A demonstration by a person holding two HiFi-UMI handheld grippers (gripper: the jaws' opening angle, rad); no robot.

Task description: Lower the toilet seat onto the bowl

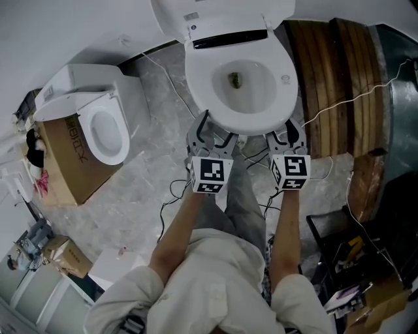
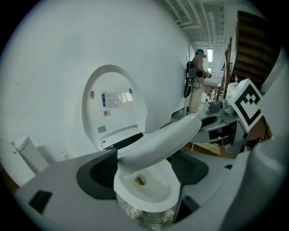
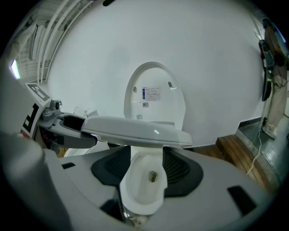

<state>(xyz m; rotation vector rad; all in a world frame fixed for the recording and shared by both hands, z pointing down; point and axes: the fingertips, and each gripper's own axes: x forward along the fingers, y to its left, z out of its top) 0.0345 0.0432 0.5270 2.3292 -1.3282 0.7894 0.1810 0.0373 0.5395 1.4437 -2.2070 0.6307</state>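
Note:
A white toilet stands against the wall with its lid (image 1: pixel 215 16) upright. The seat (image 1: pixel 243 122) is partway down and hovers above the bowl (image 1: pixel 261 78). In the left gripper view the seat (image 2: pixel 158 142) slants up to the right over the bowl (image 2: pixel 149 189). In the right gripper view the seat (image 3: pixel 135 131) lies nearly level. Both grippers are at the seat's front edge: the left gripper (image 1: pixel 210 130) (image 2: pixel 142 176) stands open, and the right gripper (image 1: pixel 289 134) (image 3: pixel 145 173) has its pads apart with only the bowl showing between them. The seat crosses above both pairs of pads.
A second toilet (image 1: pixel 104 127) sits on a cardboard box (image 1: pixel 62 160) at the left. Wooden planks (image 1: pixel 333 85) lie right of the bowl. Cables (image 1: pixel 171 190) trail over the floor by the person's legs. A person (image 2: pixel 198 67) stands far off down the room.

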